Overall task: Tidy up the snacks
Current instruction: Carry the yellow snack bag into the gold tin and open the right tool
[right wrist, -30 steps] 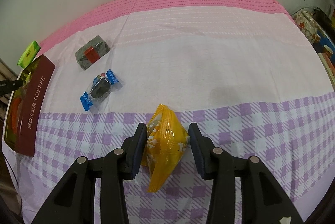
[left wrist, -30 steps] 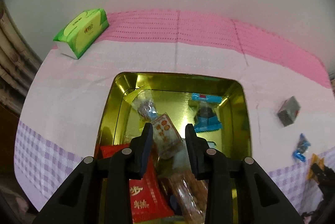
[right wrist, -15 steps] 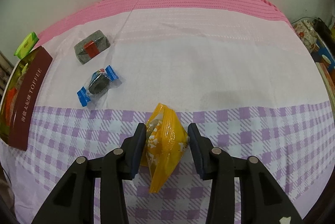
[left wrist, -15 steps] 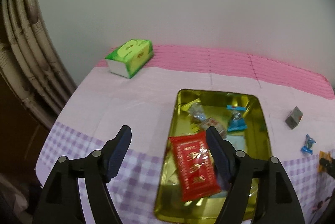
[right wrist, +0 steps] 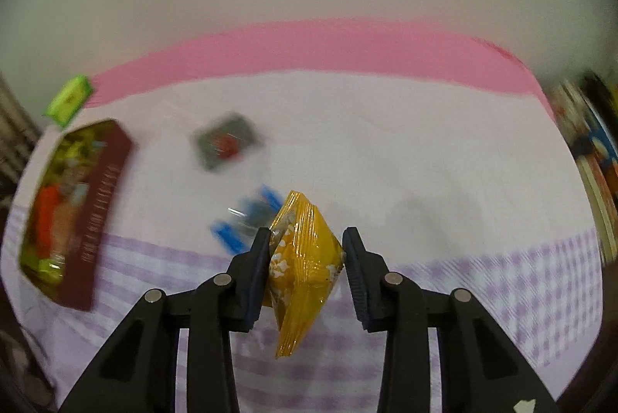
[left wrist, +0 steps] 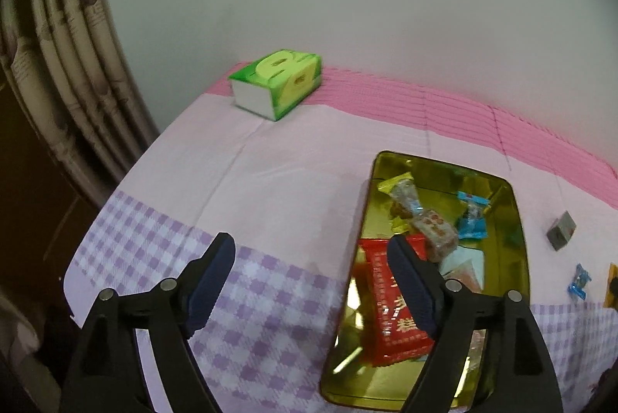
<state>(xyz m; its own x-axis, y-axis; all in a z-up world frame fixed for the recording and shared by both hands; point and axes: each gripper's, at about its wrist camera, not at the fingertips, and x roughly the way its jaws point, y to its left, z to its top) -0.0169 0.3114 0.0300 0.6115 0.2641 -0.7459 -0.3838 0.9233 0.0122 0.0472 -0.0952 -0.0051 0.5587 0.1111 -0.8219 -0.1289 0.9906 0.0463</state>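
Observation:
A gold tin (left wrist: 519,258) lies on the pink and purple cloth and holds several snacks, among them a red packet (left wrist: 390,312) and a blue candy (left wrist: 472,216). My left gripper (left wrist: 311,281) is open and empty, raised to the left of the tin. My right gripper (right wrist: 306,260) is shut on a yellow snack packet (right wrist: 305,258), lifted above the cloth. Behind it lie a blue-wrapped candy (right wrist: 247,220) and a grey packet (right wrist: 226,146). The tin shows at the left of the right wrist view, with a dark red side (right wrist: 102,204).
A green tissue box (left wrist: 276,84) stands at the back left by the wall. A curtain (left wrist: 65,73) hangs left of the table edge. The grey packet (left wrist: 561,230) and the blue candy (left wrist: 579,279) lie right of the tin. Blurred clutter (right wrist: 591,158) sits at the far right.
My left gripper opened, let go of a snack into the tin and drew back up and left. My right gripper lifted the yellow packet off the cloth; its view is blurred by motion.

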